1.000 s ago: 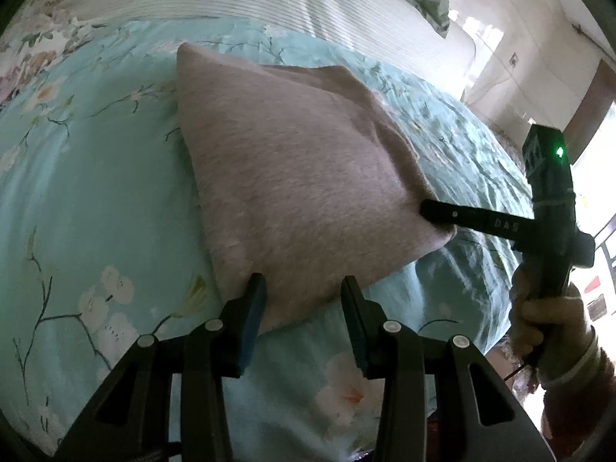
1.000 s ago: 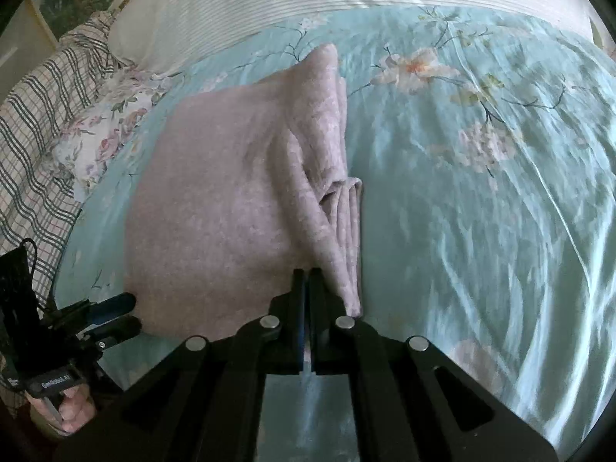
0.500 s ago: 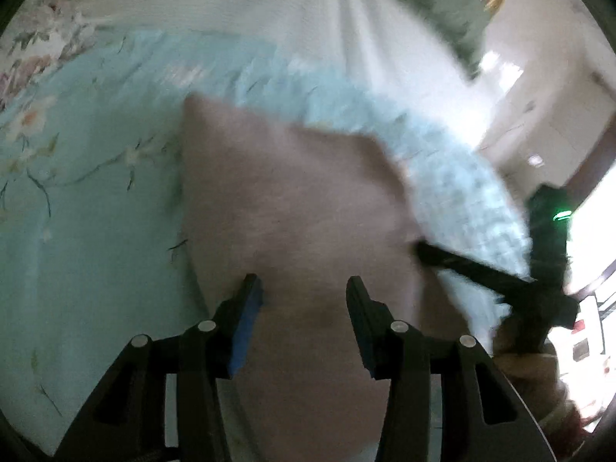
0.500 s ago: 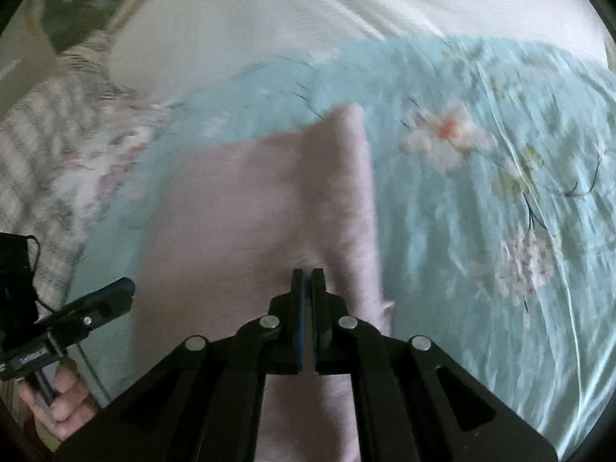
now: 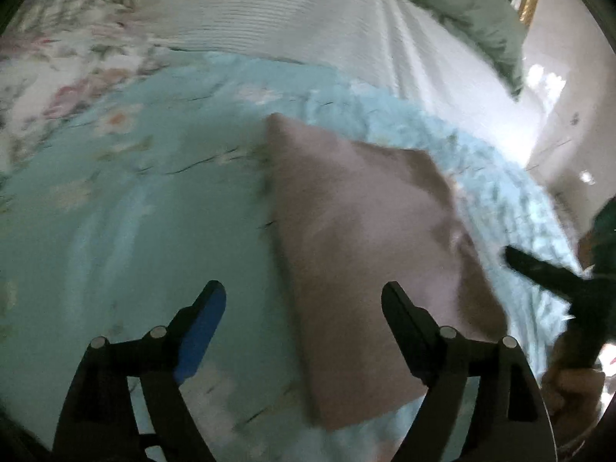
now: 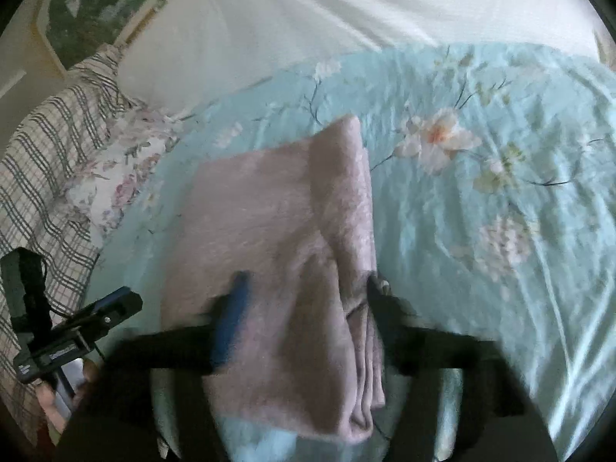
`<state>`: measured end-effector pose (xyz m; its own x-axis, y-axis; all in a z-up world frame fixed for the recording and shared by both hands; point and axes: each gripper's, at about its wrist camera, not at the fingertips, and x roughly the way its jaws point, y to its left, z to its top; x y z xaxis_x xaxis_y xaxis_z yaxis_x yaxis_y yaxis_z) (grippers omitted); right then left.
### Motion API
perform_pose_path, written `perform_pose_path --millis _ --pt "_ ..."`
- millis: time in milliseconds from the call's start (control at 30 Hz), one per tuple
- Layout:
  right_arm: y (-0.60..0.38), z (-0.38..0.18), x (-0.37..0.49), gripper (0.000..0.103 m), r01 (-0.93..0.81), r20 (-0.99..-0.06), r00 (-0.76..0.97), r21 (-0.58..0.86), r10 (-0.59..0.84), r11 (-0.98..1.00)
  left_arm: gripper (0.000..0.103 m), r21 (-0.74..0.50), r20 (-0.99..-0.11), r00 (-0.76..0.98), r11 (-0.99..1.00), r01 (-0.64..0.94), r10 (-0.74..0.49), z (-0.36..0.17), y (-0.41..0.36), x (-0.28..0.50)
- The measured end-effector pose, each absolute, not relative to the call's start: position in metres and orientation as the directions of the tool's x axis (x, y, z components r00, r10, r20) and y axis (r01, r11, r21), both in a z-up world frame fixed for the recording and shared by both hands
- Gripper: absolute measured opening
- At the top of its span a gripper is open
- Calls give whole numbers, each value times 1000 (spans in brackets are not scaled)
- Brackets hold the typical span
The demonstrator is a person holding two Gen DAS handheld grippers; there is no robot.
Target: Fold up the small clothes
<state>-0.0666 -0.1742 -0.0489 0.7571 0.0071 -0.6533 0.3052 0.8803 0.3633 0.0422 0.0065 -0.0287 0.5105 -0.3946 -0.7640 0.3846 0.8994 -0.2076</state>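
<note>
A folded pinkish-grey garment [image 5: 369, 238] lies on the light blue floral bedspread [image 5: 134, 211]. My left gripper [image 5: 304, 300] is open wide above its near left edge, holding nothing. In the right wrist view the garment [image 6: 277, 238] shows stacked folds along its right side. My right gripper [image 6: 304, 288] is open, its blurred fingers spread over the garment's near part, touching nothing that I can tell. The right gripper also shows at the right edge of the left wrist view [image 5: 539, 269], and the left gripper at the lower left of the right wrist view [image 6: 96, 315].
A white striped pillow [image 5: 288, 27] lies beyond the bedspread. A checked cloth [image 6: 42, 169] and a floral pillow [image 6: 115, 177] lie at the left. A green cushion [image 5: 469, 11] is at the far right by the wall.
Both grippers have opened: the right was shut on the garment's edge, the left was narrower. Both pulled back and up from the garment, which now lies released on the bed.
</note>
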Motion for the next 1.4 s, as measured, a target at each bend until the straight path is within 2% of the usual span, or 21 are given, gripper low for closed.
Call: perform_pose_path --millis 200,267,333,567,667,867,967,1133,1400 --pt "-152 -47 -102 72 285 -659 752 354 21 891 88 85 -809 576 946 312 -117 -45 20 2" --pt "-140 -50 -114 78 273 -672 740 325 18 905 89 151 -805 589 938 310 -65 -50 25 -12" --pt "-133 -53 -122 80 266 -681 732 294 6 918 89 212 -801 599 931 298 -10 -54 27 -24" --pt "-113 -62 -145 87 234 -706 708 230 -3 945 89 187 -799 599 927 325 -48 -41 27 -40" --pt "-107 -62 -149 87 220 -719 695 212 0 952 89 222 -774 633 924 312 -28 -27 19 -45" --pt "-101 -43 -157 87 183 -709 705 163 -14 970 92 227 -752 657 920 319 -43 0 14 -45" --pt "-102 -32 -160 91 178 -692 722 149 -26 973 93 221 -745 665 920 324 -55 7 11 -46" --pt "-108 -24 -158 94 186 -669 742 155 -35 970 94 206 -752 656 923 326 -64 7 6 -42" --pt "-112 -39 -144 94 200 -693 721 207 0 958 94 191 -781 619 915 354 -76 -6 -2 -27"
